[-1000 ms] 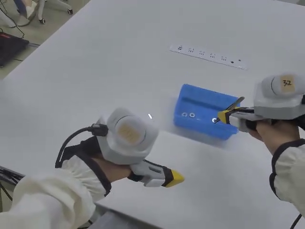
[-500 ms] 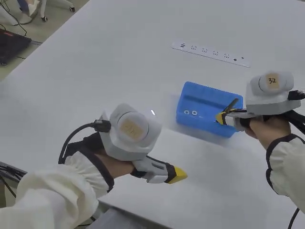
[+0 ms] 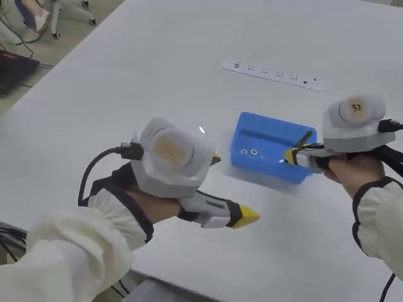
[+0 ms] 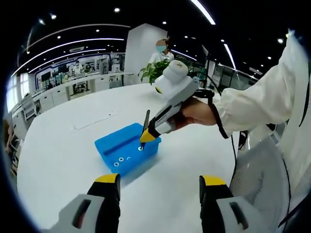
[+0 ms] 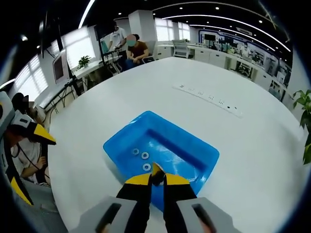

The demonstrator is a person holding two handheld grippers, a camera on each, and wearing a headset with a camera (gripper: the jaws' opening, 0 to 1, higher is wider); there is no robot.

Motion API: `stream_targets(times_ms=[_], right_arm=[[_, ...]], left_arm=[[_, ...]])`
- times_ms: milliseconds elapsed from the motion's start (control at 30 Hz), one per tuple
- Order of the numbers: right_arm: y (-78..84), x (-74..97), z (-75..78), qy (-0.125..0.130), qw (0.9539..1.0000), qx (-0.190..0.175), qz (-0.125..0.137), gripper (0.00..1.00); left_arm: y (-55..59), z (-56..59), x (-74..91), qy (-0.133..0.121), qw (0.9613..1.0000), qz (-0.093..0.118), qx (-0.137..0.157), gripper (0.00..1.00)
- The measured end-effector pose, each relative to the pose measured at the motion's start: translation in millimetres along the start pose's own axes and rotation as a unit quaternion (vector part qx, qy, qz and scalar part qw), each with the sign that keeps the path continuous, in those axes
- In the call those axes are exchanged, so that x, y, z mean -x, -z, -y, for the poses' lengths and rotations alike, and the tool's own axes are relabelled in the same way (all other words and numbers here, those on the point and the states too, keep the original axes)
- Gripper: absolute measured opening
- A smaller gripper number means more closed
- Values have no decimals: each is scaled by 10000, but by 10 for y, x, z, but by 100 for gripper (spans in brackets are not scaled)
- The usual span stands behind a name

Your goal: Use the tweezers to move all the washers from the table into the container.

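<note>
A blue container [image 3: 267,135] [image 4: 112,145] [image 5: 182,145] sits on the white table [image 3: 126,75]. Two washers [image 3: 249,151] [image 5: 140,153] lie side by side on its floor, and a third washer [image 5: 146,167] lies just off the tip of the tweezers [image 3: 305,139] [image 4: 146,121] [image 5: 156,170]. My right gripper [image 3: 291,154] [image 5: 155,178] [image 4: 148,137] is shut on the tweezers, which point down into the container. My left gripper [image 3: 230,189] [image 4: 159,179] is open and holds nothing, low over the table a short way from the container's near side.
A white power strip [image 3: 274,74] [image 5: 209,98] lies on the table beyond the container. A small pale spot [image 3: 201,130] shows on the table beside the left gripper; what it is I cannot tell. People and desks are in the background.
My left gripper has moved a little forward, toward the container. The right gripper has drawn back a little to the right, then held over the container with the tweezers.
</note>
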State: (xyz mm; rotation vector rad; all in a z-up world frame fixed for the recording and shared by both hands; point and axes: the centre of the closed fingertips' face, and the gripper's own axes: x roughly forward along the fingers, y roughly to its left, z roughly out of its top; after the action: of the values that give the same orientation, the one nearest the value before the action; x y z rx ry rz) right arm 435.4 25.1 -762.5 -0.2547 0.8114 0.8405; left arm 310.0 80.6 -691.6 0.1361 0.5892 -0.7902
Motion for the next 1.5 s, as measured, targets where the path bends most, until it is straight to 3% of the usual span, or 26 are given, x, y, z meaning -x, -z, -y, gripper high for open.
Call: stream_targets(times_ms=[67, 167, 333, 467, 633, 833, 967, 1067, 1133, 1267, 1367, 1500], right_arm=[[-62, 67, -38, -10, 9999, 16, 118, 5], [-51, 34, -34, 14, 10000, 63, 44, 5], [55, -56, -39, -8, 9998, 94, -188, 5], [72, -59, -54, -35, 9997, 65, -237, 5], [-93, 128, -233, -232, 9994, 236, 124, 5], [-130, 374, -500, -405, 9953, 814, 340, 5], [-83, 473, -600, -380, 9921, 1144, 338, 5], [-12, 527, -675, -399, 9904, 1294, 293, 5], [36, 546, -703, -386, 9894, 1374, 273, 5], [160, 555, -760, -440, 9882, 1456, 185, 5], [253, 558, -788, -434, 9866, 1569, 106, 5], [335, 586, -822, -431, 9850, 1667, 45, 5]], left_arm=[[-116, -31, -8, -23, 9999, 107, -44, 65], [-202, -60, -19, -33, 9998, 135, -160, 65], [-206, -76, 4, -54, 9997, 141, -177, 66], [-148, -74, 28, -68, 9998, 70, -174, 66], [-202, -106, 30, -71, 9997, 126, -171, 64], [-361, -96, -45, 65, 9994, 230, -245, 48], [-549, -10, -123, 153, 9982, 447, -380, 31], [-638, 60, -178, 185, 9970, 528, -532, 26], [-677, 180, -245, 394, 9963, 514, -569, 24], [-667, 346, -349, 569, 9943, 451, -780, 21], [-594, 491, -428, 926, 9929, 344, -662, 16], [-539, 543, -478, 1016, 9918, 231, -745, 12]])
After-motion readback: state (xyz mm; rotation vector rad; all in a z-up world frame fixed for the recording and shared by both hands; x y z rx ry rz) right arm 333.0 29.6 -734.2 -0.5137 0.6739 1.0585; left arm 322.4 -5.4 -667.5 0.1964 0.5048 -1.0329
